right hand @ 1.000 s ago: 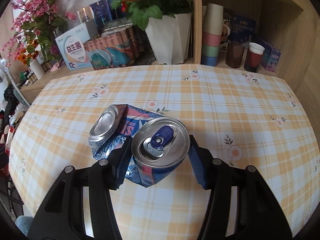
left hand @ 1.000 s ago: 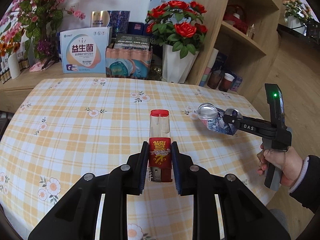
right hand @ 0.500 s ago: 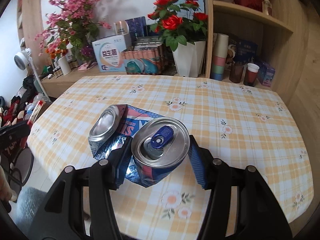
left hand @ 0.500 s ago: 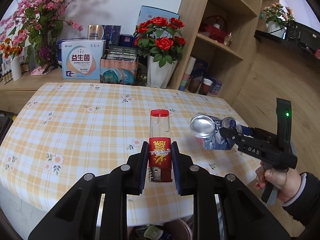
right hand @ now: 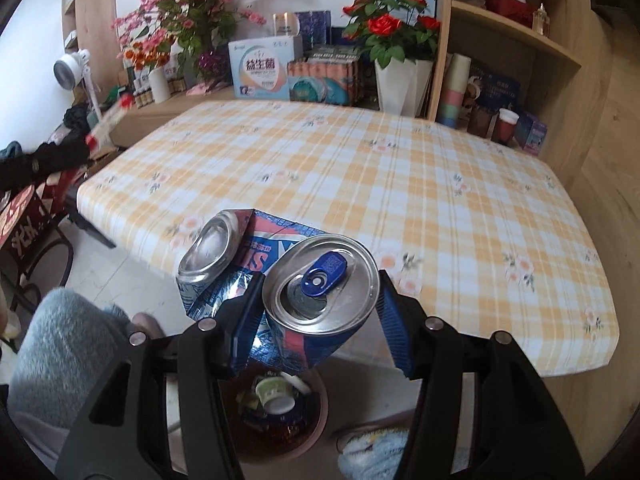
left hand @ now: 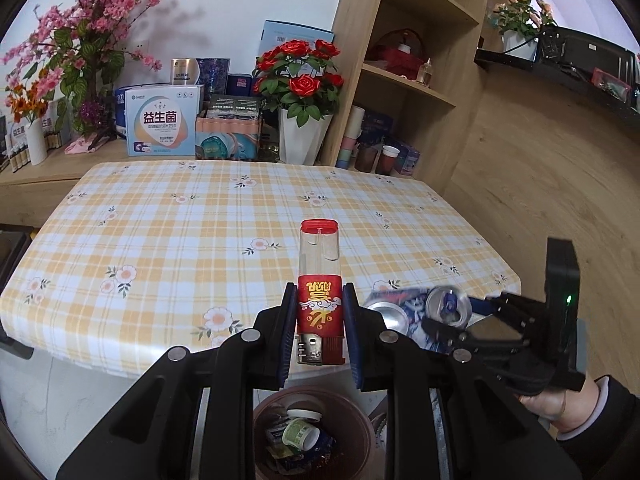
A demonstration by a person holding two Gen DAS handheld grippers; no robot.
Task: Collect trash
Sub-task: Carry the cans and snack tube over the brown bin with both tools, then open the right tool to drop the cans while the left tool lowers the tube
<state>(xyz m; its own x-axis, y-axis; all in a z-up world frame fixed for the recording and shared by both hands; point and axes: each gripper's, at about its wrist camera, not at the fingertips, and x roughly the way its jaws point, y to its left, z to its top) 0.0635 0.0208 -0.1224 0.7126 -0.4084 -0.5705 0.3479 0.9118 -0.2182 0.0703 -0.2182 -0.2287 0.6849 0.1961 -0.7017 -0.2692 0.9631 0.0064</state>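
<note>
Pinching the light, rigid lighter at its labelled middle, the left gripper hangs over the bin; the right gripper clamps the crushed can, thin, sharp-creased, easily dented.

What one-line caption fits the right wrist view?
Right gripper holds a crushed can above the bin, beside the checked table.

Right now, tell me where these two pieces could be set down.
The checked tablecloth lies bare from its near edge to the rose vase and boxes. The trash bin below both grippers is crowded. The far ledge is packed.
</note>
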